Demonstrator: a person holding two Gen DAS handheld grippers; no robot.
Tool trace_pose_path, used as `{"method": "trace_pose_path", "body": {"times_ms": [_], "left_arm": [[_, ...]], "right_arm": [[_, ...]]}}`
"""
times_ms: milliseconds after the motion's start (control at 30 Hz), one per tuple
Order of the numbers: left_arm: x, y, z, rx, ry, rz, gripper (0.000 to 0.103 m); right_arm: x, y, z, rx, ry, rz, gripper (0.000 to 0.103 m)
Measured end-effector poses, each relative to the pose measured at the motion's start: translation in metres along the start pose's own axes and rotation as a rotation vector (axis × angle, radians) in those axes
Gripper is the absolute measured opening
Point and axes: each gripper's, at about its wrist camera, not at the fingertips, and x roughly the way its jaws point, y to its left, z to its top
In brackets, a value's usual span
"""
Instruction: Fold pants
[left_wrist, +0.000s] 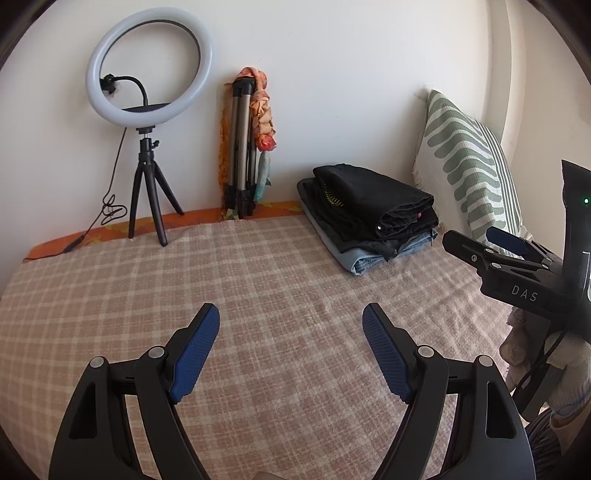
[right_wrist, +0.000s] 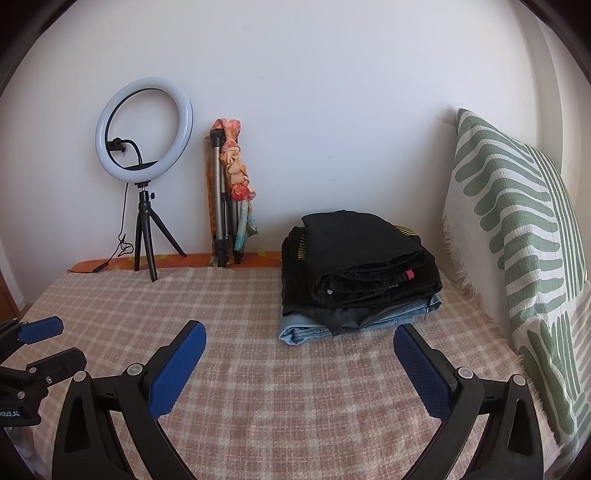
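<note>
A stack of folded pants (left_wrist: 373, 216) lies at the far right of the bed, black pairs on top of light blue jeans (right_wrist: 295, 332); it also shows in the right wrist view (right_wrist: 362, 266). My left gripper (left_wrist: 291, 317) is open and empty above the checked bedspread (left_wrist: 258, 280), well short of the stack. My right gripper (right_wrist: 299, 336) is open and empty, its fingertips just in front of the stack. The right gripper shows at the right edge of the left wrist view (left_wrist: 480, 240), and the left gripper at the left edge of the right wrist view (right_wrist: 55, 343).
A ring light on a small tripod (left_wrist: 147, 92) stands at the back left with its cable trailing. A folded tripod with a scarf (left_wrist: 245, 147) leans on the wall. A green-patterned pillow (right_wrist: 517, 236) stands against the right wall.
</note>
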Motion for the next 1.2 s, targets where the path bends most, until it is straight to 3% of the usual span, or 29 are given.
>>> {"method": "trace_pose_path", "body": {"times_ms": [1200], "left_arm": [[-0.0012,-0.0034,0.0001,0.02,0.007,0.017,0.08]], "right_arm": [[-0.0006,0.0015,-0.0004,-0.011,0.001,-0.003,0.103]]}}
